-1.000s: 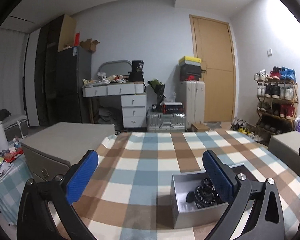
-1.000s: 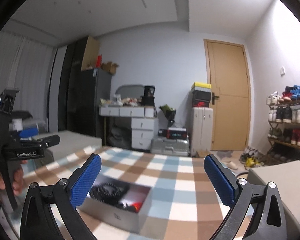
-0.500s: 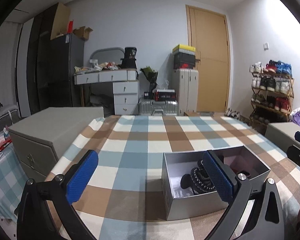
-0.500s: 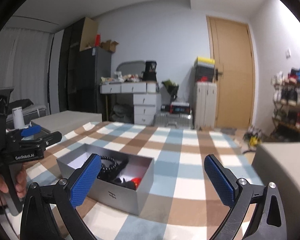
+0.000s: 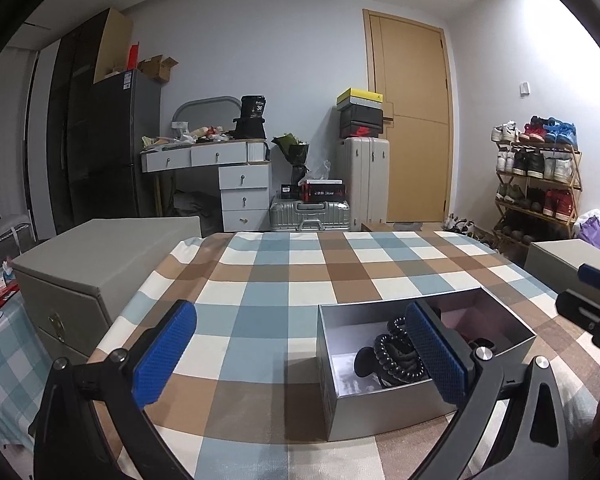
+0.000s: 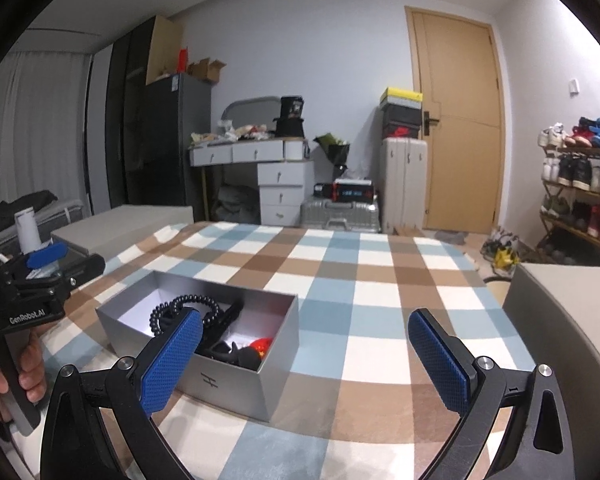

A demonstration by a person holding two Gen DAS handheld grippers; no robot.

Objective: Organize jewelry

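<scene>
An open grey box (image 5: 384,412) (image 6: 236,384) sits on the checked tablecloth. It holds black bead bracelets (image 5: 396,356) (image 6: 184,304), other dark pieces and a red item (image 6: 260,346). My left gripper (image 5: 300,354) is open and empty, above the cloth with its right finger over the box. My right gripper (image 6: 306,354) is open and empty, with its left finger over the box's near side. Each gripper shows at the edge of the other's view.
The table's checked cloth (image 5: 300,272) runs to the far edge. Grey storage boxes stand left (image 5: 84,256) and right (image 6: 564,320) of the table. A shoe rack (image 5: 536,184), suitcases and a desk stand behind.
Both grippers have dropped and tilted down toward the table. The box now shows larger and closer in both views. Both jaws stay open.
</scene>
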